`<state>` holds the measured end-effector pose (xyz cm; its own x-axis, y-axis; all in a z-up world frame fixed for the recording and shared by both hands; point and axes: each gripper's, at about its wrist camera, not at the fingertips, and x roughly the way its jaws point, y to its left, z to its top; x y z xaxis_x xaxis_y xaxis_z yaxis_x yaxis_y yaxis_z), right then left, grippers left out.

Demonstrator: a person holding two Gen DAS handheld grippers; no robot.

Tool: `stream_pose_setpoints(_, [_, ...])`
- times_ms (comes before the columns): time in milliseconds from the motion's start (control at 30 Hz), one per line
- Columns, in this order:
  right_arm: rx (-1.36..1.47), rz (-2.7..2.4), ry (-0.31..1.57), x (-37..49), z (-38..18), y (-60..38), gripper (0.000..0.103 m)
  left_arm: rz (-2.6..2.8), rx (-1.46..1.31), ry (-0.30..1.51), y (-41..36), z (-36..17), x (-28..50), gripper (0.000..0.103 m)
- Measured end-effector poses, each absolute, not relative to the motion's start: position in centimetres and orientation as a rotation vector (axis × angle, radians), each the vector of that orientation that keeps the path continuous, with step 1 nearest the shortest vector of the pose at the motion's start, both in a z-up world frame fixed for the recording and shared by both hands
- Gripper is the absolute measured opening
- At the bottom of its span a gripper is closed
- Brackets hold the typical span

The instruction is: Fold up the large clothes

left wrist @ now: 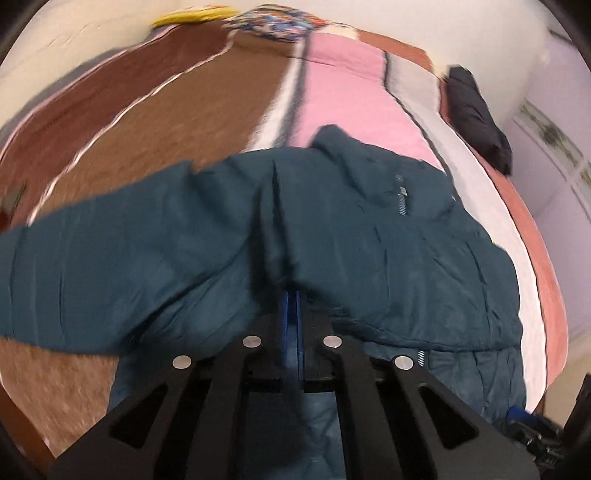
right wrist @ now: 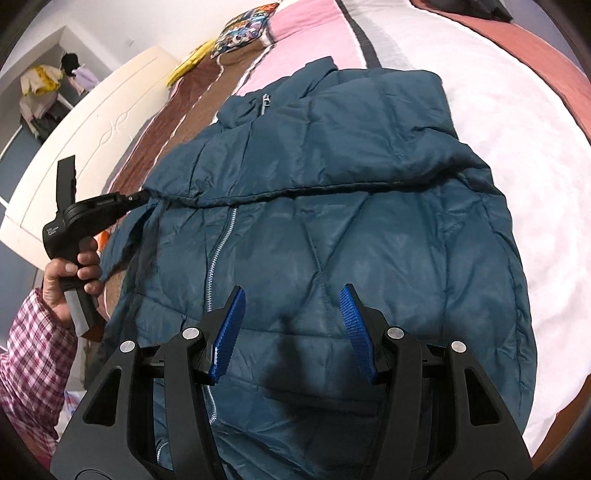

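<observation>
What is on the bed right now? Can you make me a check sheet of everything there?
Surface: bed with a striped blanket in brown, pink, white and rust.
Job's things: teal puffer jacket lying front up, zipper closed, one sleeve folded across its chest.
Clutter: dark garment at the far edge; patterned pillow; yellow item beside it.
Grippers: left hand-held gripper shut on jacket fabric at the edge, held by a hand in a plaid sleeve; right hand-held gripper open, over the jacket's lower front.
Cables: nothing seen.
Surroundings: cream headboard; clothes in an open closet.
</observation>
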<state>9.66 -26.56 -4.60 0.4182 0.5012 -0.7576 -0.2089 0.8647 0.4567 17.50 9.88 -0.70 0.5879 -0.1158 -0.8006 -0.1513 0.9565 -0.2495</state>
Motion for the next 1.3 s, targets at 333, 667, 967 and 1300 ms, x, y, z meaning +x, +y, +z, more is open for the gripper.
stream_pose_setpoints(333, [0.303,0.437,1.076,11.1,-4.8,-25.1,0.054,0.042,-0.425,0.952,11.0,-1.8,20.1,0.065])
stream_pose_setpoints(667, [0.271,0.446,1.107,10.8,-5.3,-23.5,0.054,0.095,-0.373,0.955,11.6,-2.5,22.0,0.009])
stream_pose_setpoints(967, [0.247,0.447,1.080,10.3,-4.3,-22.8,0.054,0.176,-0.397,0.958,12.8,-2.5,20.7,0.053])
stream_pose_setpoints(1300, [0.219,0.415,1.041,9.6,-2.8,-22.2,0.059,0.185,-0.456,0.918,15.0,-0.4,13.5,0.057])
